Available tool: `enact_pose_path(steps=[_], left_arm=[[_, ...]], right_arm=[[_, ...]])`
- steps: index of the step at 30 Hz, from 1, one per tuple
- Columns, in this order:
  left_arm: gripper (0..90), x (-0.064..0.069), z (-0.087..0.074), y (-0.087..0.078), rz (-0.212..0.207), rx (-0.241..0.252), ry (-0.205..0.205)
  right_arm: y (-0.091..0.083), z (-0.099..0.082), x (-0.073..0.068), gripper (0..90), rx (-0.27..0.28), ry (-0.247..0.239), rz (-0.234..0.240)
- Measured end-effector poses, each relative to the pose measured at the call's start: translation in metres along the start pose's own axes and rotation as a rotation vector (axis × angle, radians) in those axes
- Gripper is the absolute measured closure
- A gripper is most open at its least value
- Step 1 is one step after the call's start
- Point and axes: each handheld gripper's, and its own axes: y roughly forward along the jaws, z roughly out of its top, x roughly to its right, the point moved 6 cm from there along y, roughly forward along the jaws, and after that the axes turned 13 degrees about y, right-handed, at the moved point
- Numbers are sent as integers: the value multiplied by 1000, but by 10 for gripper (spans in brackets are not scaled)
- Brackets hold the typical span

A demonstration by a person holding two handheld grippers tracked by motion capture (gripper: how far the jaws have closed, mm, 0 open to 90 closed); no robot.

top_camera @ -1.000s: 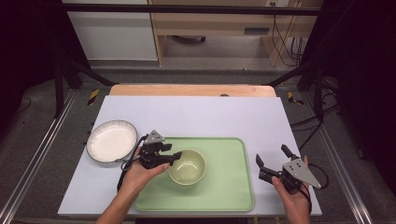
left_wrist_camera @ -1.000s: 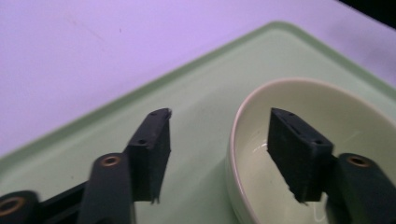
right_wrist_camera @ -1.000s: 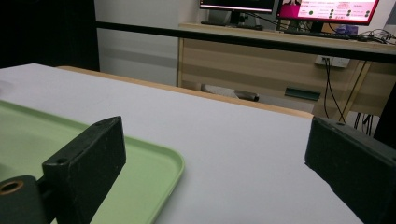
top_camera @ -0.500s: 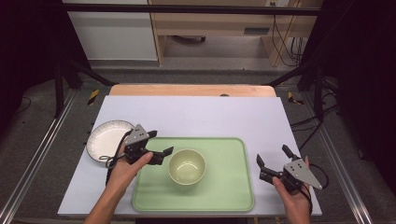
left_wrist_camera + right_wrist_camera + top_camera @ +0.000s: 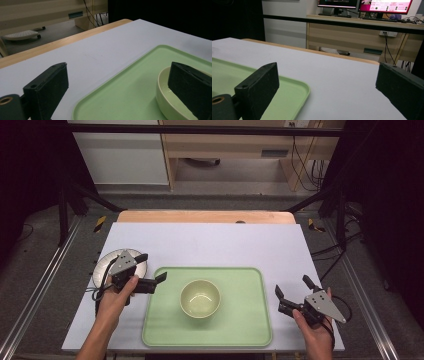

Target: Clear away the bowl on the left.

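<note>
High view: bowl (image 5: 200, 298) upright on green tray (image 5: 250, 330), mouth up, round; left gripper (image 5: 153, 268) just spread, empty

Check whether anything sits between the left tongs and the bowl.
Nothing visible does. The left tongs, open and empty, are at the tray's left edge; only bare tray lies between them and the bowl. The plate is behind them.

Left gripper (image 5: 151, 269) let go of the bowl (image 5: 200, 297), jaws just opened with nothing between them, hand pulled away left toward the white plate (image 5: 101, 266)
</note>
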Motion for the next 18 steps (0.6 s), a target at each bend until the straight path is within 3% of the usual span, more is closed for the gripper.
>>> enact_pose_path(steps=[7,18], left_arm=[[40,-11,0,-15,43,22,-30],[37,-21,-9,-39,84,42,-40]], right_arm=[[-2,1,2,52,6,0,-5],[-2,2,3,53,11,6,-8]])
